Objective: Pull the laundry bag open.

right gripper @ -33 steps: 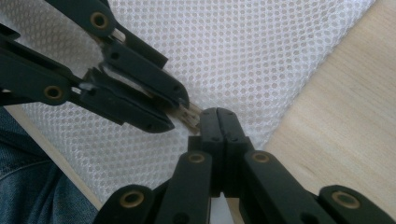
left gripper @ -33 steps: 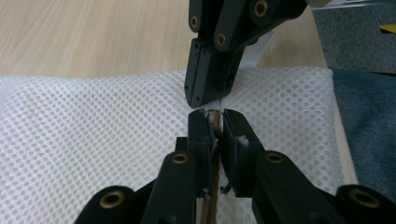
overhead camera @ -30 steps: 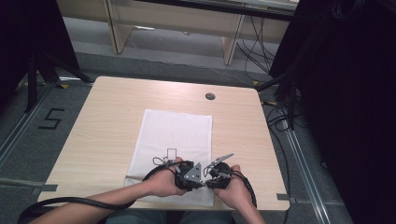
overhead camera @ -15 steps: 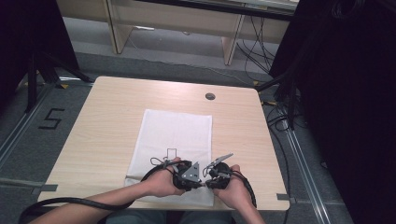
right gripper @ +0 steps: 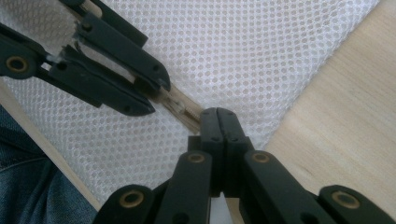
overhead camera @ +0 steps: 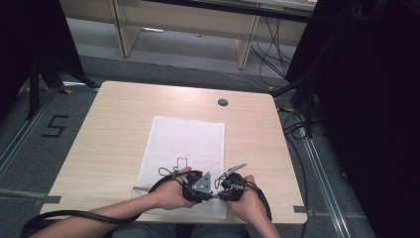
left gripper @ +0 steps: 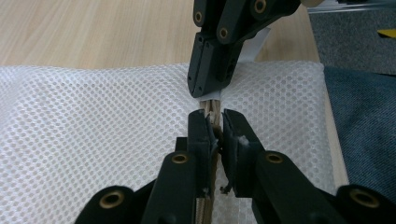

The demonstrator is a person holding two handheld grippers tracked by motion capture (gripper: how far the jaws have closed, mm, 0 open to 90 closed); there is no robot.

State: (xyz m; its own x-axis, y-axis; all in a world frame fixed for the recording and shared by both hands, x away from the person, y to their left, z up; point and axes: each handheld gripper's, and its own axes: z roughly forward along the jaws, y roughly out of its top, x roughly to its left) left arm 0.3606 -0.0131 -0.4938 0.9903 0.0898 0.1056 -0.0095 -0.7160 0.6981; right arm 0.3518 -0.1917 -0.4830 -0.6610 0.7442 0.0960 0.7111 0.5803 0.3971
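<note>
Two tools meet tip to tip over the near edge of a white mesh bag (overhead camera: 185,148) lying flat on the desk (overhead camera: 114,129). Between them runs a thin wooden stick (left gripper: 213,109), possibly a pair of sticks pressed together; I cannot tell which. The left tool (left gripper: 214,122) has its jaws pinching the stick with only a narrow gap left for it. The right tool (right gripper: 217,114) has its jaws pressed fully together at the stick's other end, where a pale slip, perhaps paper, sits under its tips in the left gripper view. From above, both hands sit close to the desk's front edge, almost touching.

Judging from this, the risk lies in pulling apart. If the hands draw away at uneven angles, the thin wood could snap or slide out of one grip. The right tool's hold looks to be on very little material, so it may slip off. The mesh beneath could also snag on a jaw tip and be dragged toward the desk edge, which is just beside the work.
</note>
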